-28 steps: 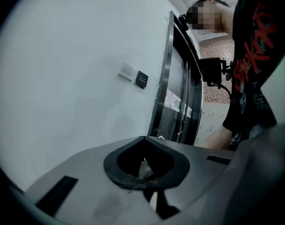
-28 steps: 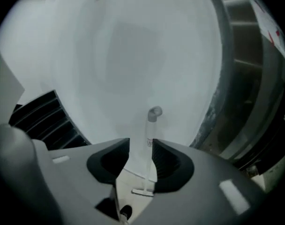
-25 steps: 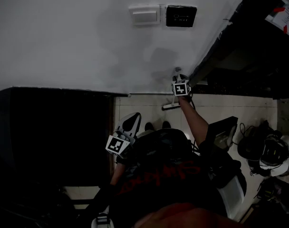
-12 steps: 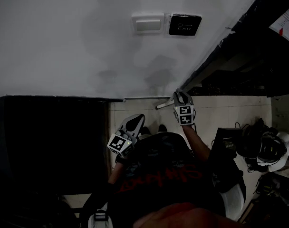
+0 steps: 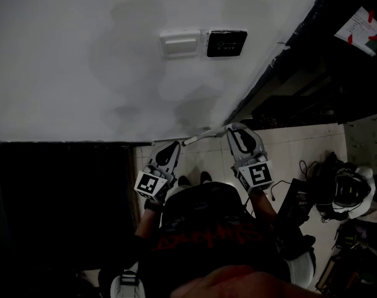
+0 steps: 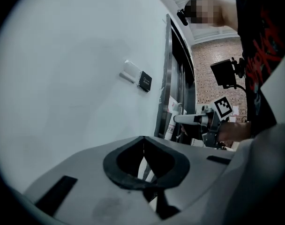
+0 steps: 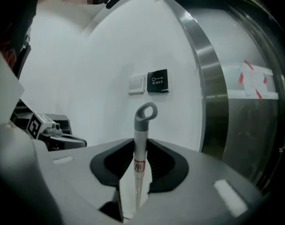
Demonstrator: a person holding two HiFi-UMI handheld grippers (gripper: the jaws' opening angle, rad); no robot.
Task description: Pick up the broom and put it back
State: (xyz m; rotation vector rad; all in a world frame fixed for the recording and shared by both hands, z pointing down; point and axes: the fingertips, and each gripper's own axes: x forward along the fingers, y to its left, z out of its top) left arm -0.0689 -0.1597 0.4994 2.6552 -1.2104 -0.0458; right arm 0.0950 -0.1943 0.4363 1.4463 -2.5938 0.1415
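Observation:
The broom shows only as a white handle [image 7: 139,153] with a grey loop at its end [image 7: 146,112]. My right gripper [image 7: 140,146] is shut on that handle just below the loop, pointing at the white wall. In the head view the handle [image 5: 201,136] runs leftward from the right gripper [image 5: 234,129] toward my left gripper [image 5: 170,149]. The left gripper [image 6: 143,138] is shut with nothing between its pads and hovers beside the right one [image 6: 179,119], not touching the handle. The broom's head is hidden.
On the white wall ahead are a switch plate [image 5: 181,43] and a black EXIT button [image 5: 226,43]. A steel door frame [image 7: 206,78] stands at the right, a dark panel [image 5: 58,197] at the left. A helmet [image 5: 350,191] and cables lie on the tiled floor [image 5: 300,148].
The right gripper has closed on the handle near the floor by the wall and lifted it high. The left gripper has moved forward, closer to the wall and the handle.

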